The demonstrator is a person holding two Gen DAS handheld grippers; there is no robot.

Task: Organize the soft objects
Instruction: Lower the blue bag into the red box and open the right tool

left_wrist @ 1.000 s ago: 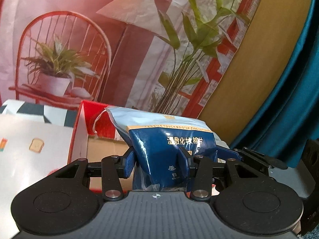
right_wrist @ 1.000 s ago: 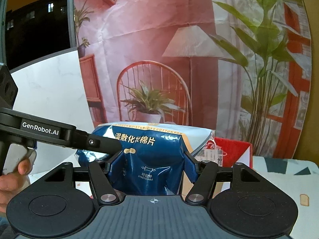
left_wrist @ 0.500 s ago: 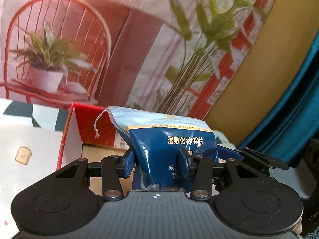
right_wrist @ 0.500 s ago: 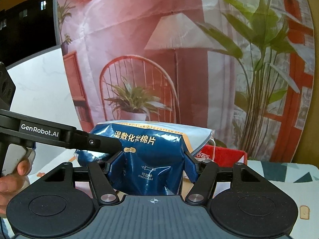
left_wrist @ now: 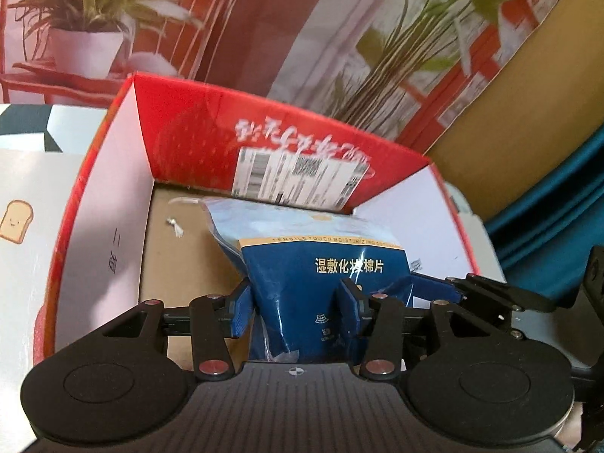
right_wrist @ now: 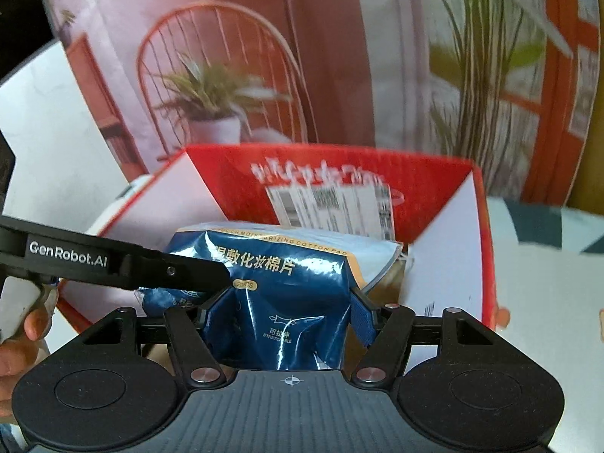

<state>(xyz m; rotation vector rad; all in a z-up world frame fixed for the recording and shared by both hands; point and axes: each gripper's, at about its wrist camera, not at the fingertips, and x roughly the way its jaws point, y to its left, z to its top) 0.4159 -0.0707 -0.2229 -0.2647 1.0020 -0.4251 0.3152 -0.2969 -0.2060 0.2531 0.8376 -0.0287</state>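
Observation:
A blue and pale-blue plastic pack of cotton pads (left_wrist: 321, 264) hangs between both grippers, down inside an open red cardboard box (left_wrist: 211, 139). My left gripper (left_wrist: 296, 304) is shut on one end of the pack, its blue pads pressing into the film. My right gripper (right_wrist: 287, 311) is shut on the other end of the pack (right_wrist: 279, 264). The box's red back wall (right_wrist: 426, 181) carries a white shipping label. The pack's white drawstring lies on the brown box floor (left_wrist: 181, 256). The lower part of the pack is hidden behind the gripper bodies.
The box stands on a white cloth with toast pictures (left_wrist: 17, 217). A printed backdrop of a chair and plants (right_wrist: 226, 75) hangs close behind it. A teal curtain (left_wrist: 558, 196) is at the right. A hand (right_wrist: 15, 336) holds the left gripper's handle.
Both grippers have tilted down and carried the pack forward and lower, from above the box's near edge into its open top. The grip on the pack is the same.

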